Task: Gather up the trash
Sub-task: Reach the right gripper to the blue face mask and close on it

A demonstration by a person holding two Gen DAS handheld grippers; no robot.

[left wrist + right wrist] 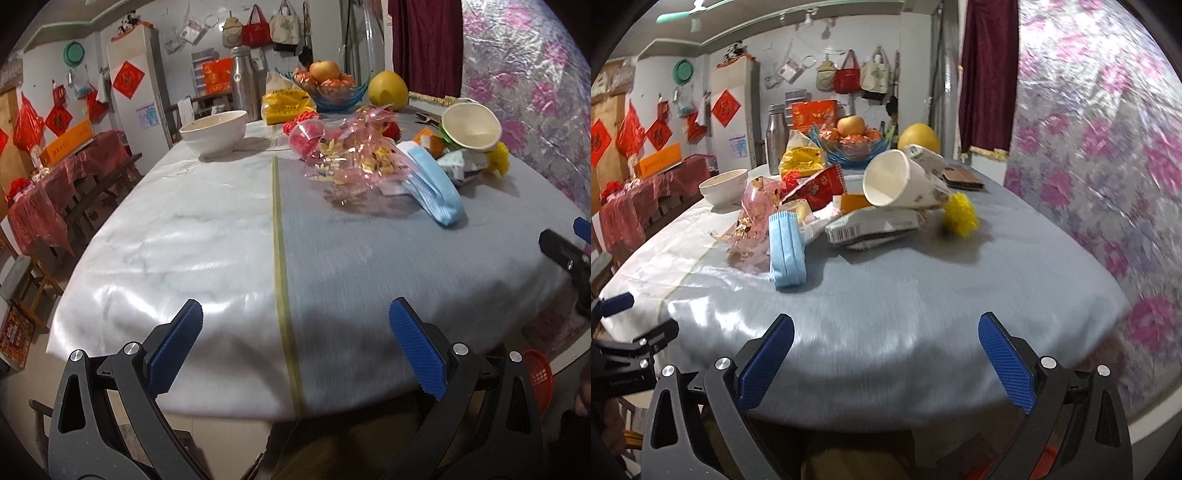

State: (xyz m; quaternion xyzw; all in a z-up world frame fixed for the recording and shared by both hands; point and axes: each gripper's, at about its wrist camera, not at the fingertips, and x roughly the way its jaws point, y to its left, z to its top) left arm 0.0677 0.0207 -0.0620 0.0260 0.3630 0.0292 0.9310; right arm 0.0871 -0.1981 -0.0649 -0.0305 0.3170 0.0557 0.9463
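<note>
Blue-padded left gripper [295,343] hangs over the near table edge with its jaws spread wide and nothing between them. Table [207,236] carries a white-and-grey cloth. Trash lies in 1 cluster well ahead of both grippers, on the grey half. From left to right in the left wrist view: white bowl [214,131] standing apart from the cluster, crumpled pink cellophane wrapper [354,151], blue face mask [434,188] nearest the grippers, tipped paper cup [471,127] resting on flat packets. In the right wrist view, a yellow tuft [960,214] lies just beside the cup. Fruit bowl [334,86] and pomelo [388,90] stand at the far side. Right gripper [886,354] is likewise spread and empty, low over the near edge, the mask ahead and to its left.
</note>
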